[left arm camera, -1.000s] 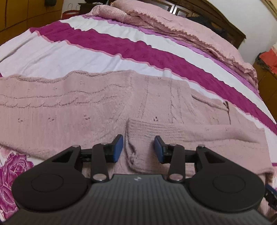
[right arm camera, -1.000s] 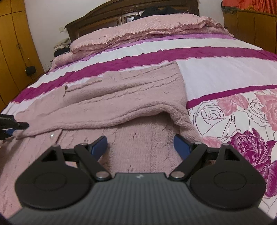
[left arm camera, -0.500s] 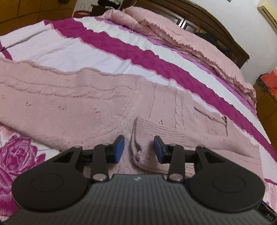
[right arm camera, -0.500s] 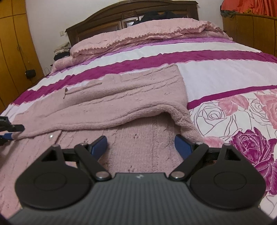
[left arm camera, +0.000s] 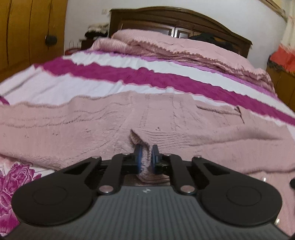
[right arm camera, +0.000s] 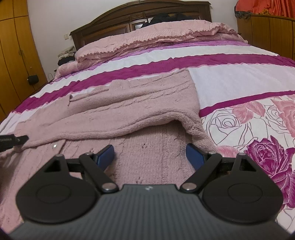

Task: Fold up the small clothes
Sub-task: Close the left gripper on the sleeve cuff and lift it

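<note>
A dusty-pink knitted cardigan (left arm camera: 92,125) lies spread on the bed, one sleeve folded across its body. My left gripper (left arm camera: 146,157) is shut on the ribbed cuff of that sleeve (left arm camera: 145,140), with knit pinched between the blue pads. In the right wrist view the cardigan (right arm camera: 129,110) shows with the folded sleeve running across it. My right gripper (right arm camera: 150,157) is open and empty, low over the cardigan's body near its right edge. The left gripper's tip (right arm camera: 16,140) shows at the far left there.
The bedspread (right arm camera: 230,77) has magenta and white stripes and a rose print (right arm camera: 267,153) at the near side. A pink quilt (left arm camera: 184,46) lies before the dark wooden headboard (right arm camera: 138,16). Wooden wardrobes (left arm camera: 22,33) stand to the left.
My left gripper has closed on the sleeve cuff and the view has tilted up towards the headboard. My right gripper has stayed open and almost still.
</note>
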Motion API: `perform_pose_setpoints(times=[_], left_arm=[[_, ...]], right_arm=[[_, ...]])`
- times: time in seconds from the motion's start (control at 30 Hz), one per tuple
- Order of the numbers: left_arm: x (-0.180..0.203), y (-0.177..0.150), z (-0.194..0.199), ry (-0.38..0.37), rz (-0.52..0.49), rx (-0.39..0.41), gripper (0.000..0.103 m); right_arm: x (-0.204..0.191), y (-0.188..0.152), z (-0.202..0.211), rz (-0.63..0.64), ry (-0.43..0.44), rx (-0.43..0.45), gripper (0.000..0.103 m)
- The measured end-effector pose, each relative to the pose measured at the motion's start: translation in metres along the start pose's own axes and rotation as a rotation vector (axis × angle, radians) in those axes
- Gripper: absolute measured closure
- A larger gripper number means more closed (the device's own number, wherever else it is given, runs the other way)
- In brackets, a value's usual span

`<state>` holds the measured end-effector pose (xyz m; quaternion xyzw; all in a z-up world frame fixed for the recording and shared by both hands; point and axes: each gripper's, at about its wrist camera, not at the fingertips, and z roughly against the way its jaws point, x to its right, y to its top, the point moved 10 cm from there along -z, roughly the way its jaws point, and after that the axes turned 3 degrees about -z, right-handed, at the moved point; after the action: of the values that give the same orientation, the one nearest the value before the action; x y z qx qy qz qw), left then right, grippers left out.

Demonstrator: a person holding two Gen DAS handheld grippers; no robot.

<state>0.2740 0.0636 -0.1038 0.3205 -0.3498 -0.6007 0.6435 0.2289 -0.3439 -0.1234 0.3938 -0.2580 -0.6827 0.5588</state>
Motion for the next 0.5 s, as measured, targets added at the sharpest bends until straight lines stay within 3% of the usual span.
perform_pose_setpoints(times=[0.23,0.43,0.5], left_arm=[[0.002,-0.002,-0.004,0.003,0.029,-0.001,0.092],[-0.024,-0.001,-0.014,-0.092,0.252,-0.022,0.091],[-0.027,0.000,-0.015,-0.111,0.276,-0.027,0.091]], right_arm=[[-0.004,0.001,-0.001,0.036,-0.026,-0.008,0.016],[-0.002,0.012,0.006,0.031,-0.035,-0.005,0.019],[0.001,0.017,0.009,0.021,-0.038,0.003,0.019]])
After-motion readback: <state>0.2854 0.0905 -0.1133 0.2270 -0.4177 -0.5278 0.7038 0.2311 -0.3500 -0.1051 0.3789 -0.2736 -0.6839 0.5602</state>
